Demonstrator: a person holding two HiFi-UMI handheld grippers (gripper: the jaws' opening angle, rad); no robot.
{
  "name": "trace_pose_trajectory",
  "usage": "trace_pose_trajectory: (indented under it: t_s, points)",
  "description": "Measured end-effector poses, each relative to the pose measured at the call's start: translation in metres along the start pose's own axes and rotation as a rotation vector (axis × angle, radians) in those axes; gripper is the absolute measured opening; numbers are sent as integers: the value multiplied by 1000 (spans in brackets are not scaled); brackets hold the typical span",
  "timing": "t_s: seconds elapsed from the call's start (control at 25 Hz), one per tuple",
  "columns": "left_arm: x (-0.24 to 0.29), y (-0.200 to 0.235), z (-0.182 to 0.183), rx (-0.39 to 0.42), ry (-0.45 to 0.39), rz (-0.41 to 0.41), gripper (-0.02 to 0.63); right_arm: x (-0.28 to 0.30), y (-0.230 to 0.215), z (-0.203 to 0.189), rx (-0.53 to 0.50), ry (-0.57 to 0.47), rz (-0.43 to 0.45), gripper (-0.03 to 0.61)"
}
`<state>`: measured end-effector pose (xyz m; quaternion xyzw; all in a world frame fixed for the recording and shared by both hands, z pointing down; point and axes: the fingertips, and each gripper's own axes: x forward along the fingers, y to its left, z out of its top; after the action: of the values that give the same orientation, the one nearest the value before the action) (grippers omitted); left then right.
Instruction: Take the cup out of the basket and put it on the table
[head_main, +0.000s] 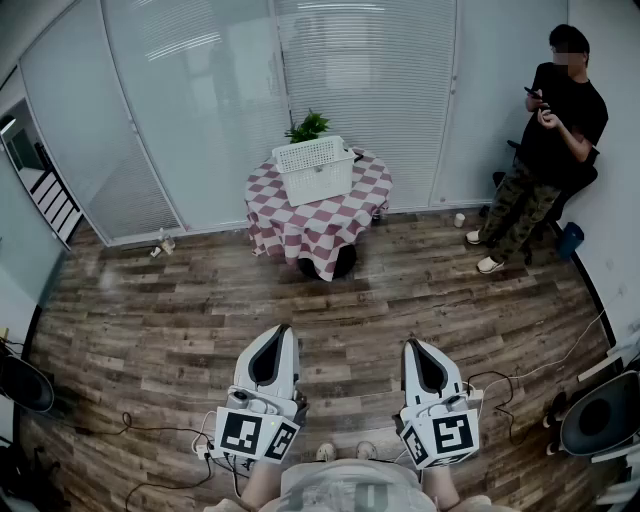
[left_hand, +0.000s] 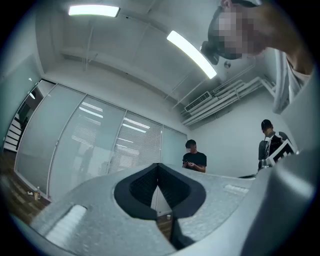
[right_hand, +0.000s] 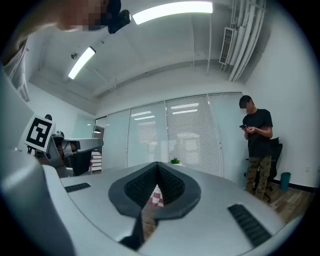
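Two closed, empty tongs, left tongs (head_main: 282, 332), right tongs (head_main: 411, 346), white basket (head_main: 318, 180) on checked table (head_main: 300, 225) well ahead.

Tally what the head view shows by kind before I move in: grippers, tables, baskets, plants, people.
grippers: 2, the left gripper and the right gripper, both shut and empty
table: 1
basket: 1
plant: 1
person: 1
Total: 6
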<state>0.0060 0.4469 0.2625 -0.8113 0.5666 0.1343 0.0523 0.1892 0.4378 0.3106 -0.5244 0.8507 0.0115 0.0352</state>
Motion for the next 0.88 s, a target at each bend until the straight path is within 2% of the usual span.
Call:
trace_pose_trajectory:
  t_s: [0.32,0.56,0.88]
  points:
    - [1,-7,1,-5,-8,-3,5,-7,-5,0,-5,-4,-3,8]
    - [7,-15,-2,-5,-6,-5,5,-11,-20,2,61,-37,-14,9]
    - [19,-27,-7,-18,-16,3,5,-11,-34,-5,45,-27,8,9]
